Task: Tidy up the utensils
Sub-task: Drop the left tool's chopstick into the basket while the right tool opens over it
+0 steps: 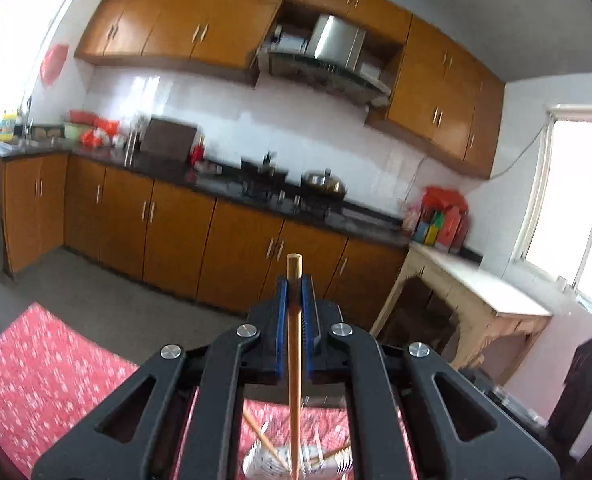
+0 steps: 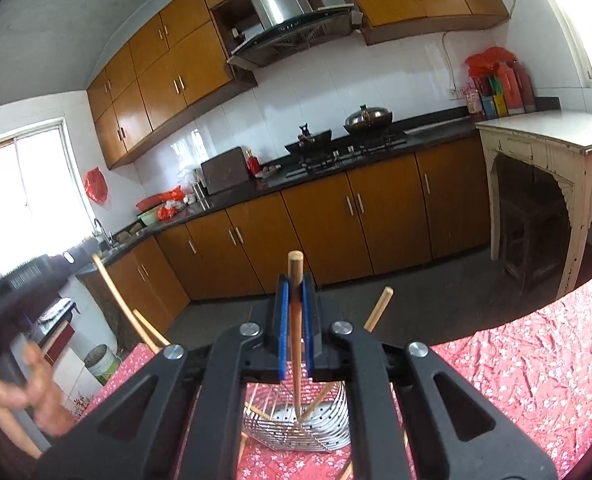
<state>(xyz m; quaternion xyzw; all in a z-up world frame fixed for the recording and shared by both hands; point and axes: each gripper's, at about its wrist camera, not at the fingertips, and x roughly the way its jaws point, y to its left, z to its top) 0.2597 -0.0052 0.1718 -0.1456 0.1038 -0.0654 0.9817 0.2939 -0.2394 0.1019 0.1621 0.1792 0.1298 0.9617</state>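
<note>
**Two chopsticks clamped, both hanging over the basket — the drop-in is where it can go wrong**

Table [image 2: 535, 360]: red flowered cloth, creased. The metal basket [image 2: 327, 432] sits on it right under my tongs. It looks light and leans to one side; a hard poke could slide it on the cloth or tip it.

Basket contents: several chopsticks already stand in it at loose angles, one [image 2: 377, 306] slanting up to the right. In my judgement, a new stick going down among them may catch on a crossed one and lever it out.

Right tongs [image 2: 294, 292]: shut tight on a chopstick [image 2: 296, 344], its top poking above the blue pads, its lower end reaching the basket's perforated floor, as far as I can tell.

Left tongs [image 1: 294, 292]: likewise clamped on a chopstick [image 1: 294, 360], held near upright; its lower end runs out of the frame above the basket [image 1: 327, 460], which is blurred.

Smallest worry: both grips sit near the top end, so the long free end can swing. If I let go too high, the stick may bounce off the rim onto the cloth. The two sticks may also knock each other.
</note>
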